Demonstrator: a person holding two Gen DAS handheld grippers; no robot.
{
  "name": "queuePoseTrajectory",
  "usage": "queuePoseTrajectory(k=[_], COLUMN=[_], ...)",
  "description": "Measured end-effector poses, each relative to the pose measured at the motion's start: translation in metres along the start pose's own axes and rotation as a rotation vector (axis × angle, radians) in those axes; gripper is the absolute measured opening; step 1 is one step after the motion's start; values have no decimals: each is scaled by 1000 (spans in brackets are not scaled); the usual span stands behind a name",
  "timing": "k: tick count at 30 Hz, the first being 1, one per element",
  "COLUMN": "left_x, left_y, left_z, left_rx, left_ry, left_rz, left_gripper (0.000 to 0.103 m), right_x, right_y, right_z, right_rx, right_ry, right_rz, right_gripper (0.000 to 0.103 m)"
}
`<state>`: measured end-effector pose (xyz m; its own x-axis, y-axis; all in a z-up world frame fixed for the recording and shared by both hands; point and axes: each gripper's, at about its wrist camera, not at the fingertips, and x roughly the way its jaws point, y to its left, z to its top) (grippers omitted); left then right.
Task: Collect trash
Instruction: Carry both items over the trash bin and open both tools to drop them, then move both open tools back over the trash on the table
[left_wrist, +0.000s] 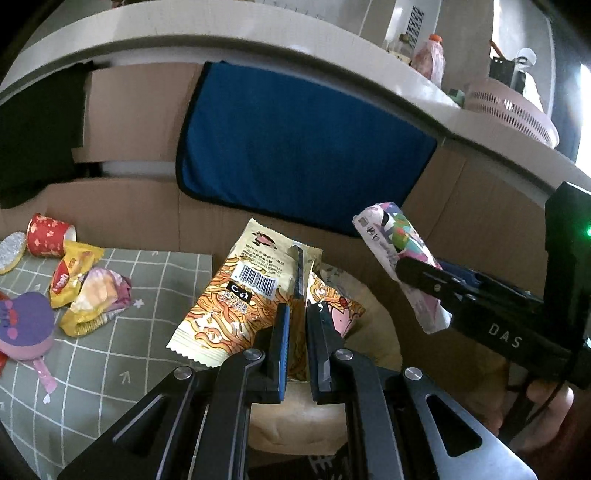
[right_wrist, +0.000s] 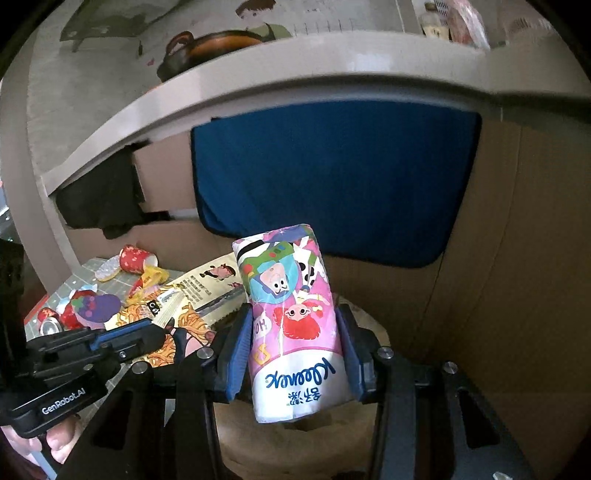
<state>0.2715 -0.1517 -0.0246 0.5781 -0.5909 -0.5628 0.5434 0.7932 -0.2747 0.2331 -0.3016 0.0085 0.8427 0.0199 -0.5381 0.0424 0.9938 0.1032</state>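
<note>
1. Left gripper (left_wrist: 297, 314) of mine is pinching the noodle wrapper (left_wrist: 236, 295) by its edge, holding it up over the tan round bin (left_wrist: 373, 325).
2. My right gripper (right_wrist: 295, 350) is clamped on the Kleenex tissue pack (right_wrist: 291, 317), which stands nearly upright between the blue pads, also above that bin.
3. On the grey checked mat (left_wrist: 122, 354) to the left lie more scraps: a red paper cup (left_wrist: 48, 236) on its side, yellow wrappers (left_wrist: 79, 277) just beside it, and a purple lidded tub (left_wrist: 26, 325).
4. Behind hangs a blue cloth (left_wrist: 295, 147) against cardboard (left_wrist: 140, 96).

Checked mat (left_wrist: 147, 273) bearing wrappers (left_wrist: 79, 291) and cup (left_wrist: 48, 236).
</note>
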Motion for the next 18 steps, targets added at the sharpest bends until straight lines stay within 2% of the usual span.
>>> queuePoseTrajectory(k=[3, 5, 7, 8, 9, 14, 18], left_x=[7, 10, 14, 16, 17, 13, 0], left_y=[1, 3, 8, 12, 15, 27, 34], left_z=[-1, -1, 0, -1, -1, -1, -3], left_rx=[5, 2, -21, -37, -49, -79, -62], left_ry=[20, 22, 30, 44, 53, 44, 19], left_rz=[-16, -39, -97, -123, -132, -90, 1], left_gripper=[10, 14, 25, 36, 40, 41, 41], right_x=[8, 13, 16, 18, 19, 30, 33], right_y=[-1, -1, -3, -4, -5, -11, -10], right_z=[-4, -5, -7, -8, -8, -12, -17], right_rx=[7, 17, 35, 38, 42, 63, 58], right_ry=[24, 36, 35, 33, 31, 46, 55], right_rz=[7, 32, 49, 49, 45, 22, 16], right_gripper=[45, 48, 51, 51, 51, 51, 51])
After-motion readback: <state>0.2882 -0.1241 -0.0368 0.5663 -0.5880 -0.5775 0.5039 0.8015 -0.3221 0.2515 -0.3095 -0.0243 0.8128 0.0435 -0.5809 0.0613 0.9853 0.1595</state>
